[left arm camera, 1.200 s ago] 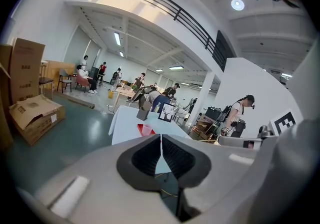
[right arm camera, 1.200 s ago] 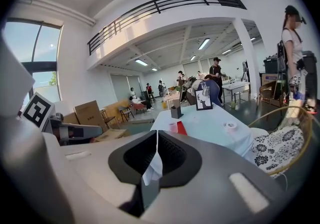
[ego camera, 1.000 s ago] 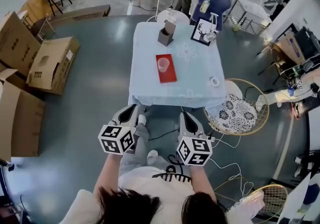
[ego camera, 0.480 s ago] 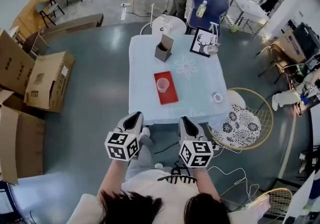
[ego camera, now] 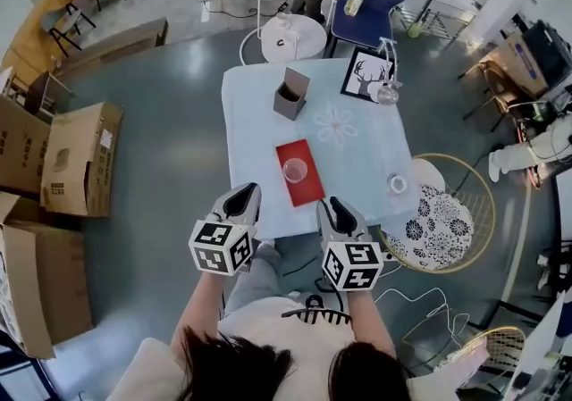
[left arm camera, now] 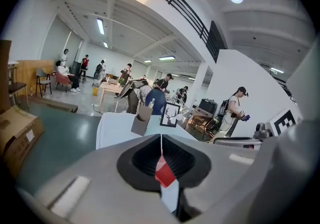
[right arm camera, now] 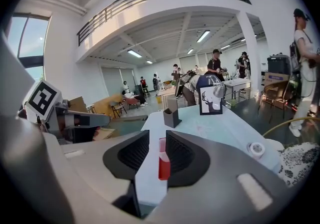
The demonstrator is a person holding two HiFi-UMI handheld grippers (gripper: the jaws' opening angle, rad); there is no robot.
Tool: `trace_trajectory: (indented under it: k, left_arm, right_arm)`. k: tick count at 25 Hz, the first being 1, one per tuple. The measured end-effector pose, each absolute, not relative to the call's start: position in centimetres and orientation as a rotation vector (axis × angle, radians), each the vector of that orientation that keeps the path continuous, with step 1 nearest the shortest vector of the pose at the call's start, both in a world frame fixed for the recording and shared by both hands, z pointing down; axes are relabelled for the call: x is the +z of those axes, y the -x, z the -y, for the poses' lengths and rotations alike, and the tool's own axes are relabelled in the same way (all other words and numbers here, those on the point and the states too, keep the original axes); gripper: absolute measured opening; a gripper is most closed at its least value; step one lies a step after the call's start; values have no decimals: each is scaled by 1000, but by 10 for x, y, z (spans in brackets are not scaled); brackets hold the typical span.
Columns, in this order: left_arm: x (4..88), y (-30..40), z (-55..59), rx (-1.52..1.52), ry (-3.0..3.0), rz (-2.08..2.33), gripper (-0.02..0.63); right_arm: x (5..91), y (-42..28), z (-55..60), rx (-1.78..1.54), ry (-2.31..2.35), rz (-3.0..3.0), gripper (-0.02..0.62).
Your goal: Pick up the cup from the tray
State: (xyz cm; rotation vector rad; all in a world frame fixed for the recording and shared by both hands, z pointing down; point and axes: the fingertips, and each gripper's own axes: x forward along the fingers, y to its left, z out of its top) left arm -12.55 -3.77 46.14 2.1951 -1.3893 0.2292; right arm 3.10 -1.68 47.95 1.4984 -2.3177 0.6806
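Pale-blue counter [ego camera: 357,162]: red tray [ego camera: 290,154] bearing pink cup [ego camera: 294,171]. Left gripper [ego camera: 241,201] jaws together, empty. Right gripper [ego camera: 333,208] jaws slightly apart, empty.

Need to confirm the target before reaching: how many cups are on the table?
1: a pink cup standing on the red tray, near the front edge of the table. No other cup shows in any view.

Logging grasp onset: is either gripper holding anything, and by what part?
Nothing is held: the left gripper and right gripper are empty, the cup standing on the tray.
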Motion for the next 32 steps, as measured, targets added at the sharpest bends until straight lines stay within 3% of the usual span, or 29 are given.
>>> trace_trajectory:
  k: [19,25,32]
  left_arm:
    - [471,133,120,384,-2292,1169,1]
    - [477,132,127,370,-2259,1168,2]
    - [505,124,132,410,-2210,1163,2]
  right_arm:
    - [493,-2,84,820,-1559,2229,147]
    - [506,-6,91,865,-1546,2244,207]
    - [524,-22,113,876,-1492,2223,219]
